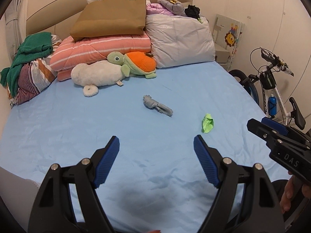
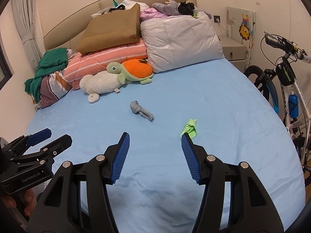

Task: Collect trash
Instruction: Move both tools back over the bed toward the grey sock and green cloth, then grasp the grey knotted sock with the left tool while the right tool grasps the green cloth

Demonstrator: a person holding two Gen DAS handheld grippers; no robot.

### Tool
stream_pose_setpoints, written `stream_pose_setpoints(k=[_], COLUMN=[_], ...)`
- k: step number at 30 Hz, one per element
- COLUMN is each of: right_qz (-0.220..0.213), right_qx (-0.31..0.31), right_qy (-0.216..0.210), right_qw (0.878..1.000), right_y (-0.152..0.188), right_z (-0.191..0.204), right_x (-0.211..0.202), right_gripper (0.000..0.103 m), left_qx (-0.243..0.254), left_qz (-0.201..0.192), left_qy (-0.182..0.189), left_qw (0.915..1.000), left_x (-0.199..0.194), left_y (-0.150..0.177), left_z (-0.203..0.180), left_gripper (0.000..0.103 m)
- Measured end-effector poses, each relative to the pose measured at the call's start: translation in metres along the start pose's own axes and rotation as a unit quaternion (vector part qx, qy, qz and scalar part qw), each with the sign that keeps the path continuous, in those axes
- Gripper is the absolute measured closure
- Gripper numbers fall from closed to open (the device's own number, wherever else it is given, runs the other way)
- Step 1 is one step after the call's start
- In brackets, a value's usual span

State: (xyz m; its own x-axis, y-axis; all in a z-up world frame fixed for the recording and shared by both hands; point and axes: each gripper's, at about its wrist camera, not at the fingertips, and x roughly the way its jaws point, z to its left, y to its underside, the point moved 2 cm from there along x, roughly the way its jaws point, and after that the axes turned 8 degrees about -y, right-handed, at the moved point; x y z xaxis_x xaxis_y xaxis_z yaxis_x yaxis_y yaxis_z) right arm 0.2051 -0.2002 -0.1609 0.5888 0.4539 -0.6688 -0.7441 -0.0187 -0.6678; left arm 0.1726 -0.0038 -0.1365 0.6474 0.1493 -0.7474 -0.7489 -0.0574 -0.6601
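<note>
Left claw (image 1: 156, 145) open, empty, over blue bed (image 1: 58, 126). Right claw (image 2: 155, 141) open, empty too. Gray wad (image 1: 157, 107) lies on bed ahead of left claw, well apart. Green scrap (image 2: 189, 129) lies just past right claw's right fingertip (image 2: 191, 155), not touching as far as pictures show. No trash picked up yet. Both bits left to grab. No bin in sight.

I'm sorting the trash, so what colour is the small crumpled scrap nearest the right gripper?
Bright green scrap, clearest in the left wrist view.
</note>
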Motion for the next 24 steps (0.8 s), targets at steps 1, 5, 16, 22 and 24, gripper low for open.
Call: stream_pose_setpoints(k=[1,5,16,22,24], right_qz=[0.002,0.009,0.030,0.050,0.060], right_qx=[0.002,0.007,0.023,0.034,0.041], right_qy=[0.003,0.017,0.033,0.043,0.044], right_qw=[1.000,1.000,0.999,0.997,0.996], right_y=[0.000,-0.002,-0.011,-0.009,-0.006], right_z=[-0.004,-0.019,-0.053,-0.072,-0.080], right_x=[0.004,0.024,0.099,0.147,0.161], right_gripper=[0.049,0.049,0.050,0.052,0.053], left_qx=[0.001,0.004,0.008,0.007,0.007], left_qz=[0.004,0.018,0.045,0.069,0.080], left_qy=[0.002,0.012,0.036,0.039,0.037], left_qw=[1.0000,0.9997,0.9983,0.9968,0.9961], left_x=[0.007,0.032,0.109,0.164,0.184], left_y=[-0.001,-0.006,-0.023,-0.029,-0.030], left_z=[-0.003,-0.013,-0.034,-0.040,-0.041], left_gripper=[0.024,0.024,0.024,0.024,0.024])
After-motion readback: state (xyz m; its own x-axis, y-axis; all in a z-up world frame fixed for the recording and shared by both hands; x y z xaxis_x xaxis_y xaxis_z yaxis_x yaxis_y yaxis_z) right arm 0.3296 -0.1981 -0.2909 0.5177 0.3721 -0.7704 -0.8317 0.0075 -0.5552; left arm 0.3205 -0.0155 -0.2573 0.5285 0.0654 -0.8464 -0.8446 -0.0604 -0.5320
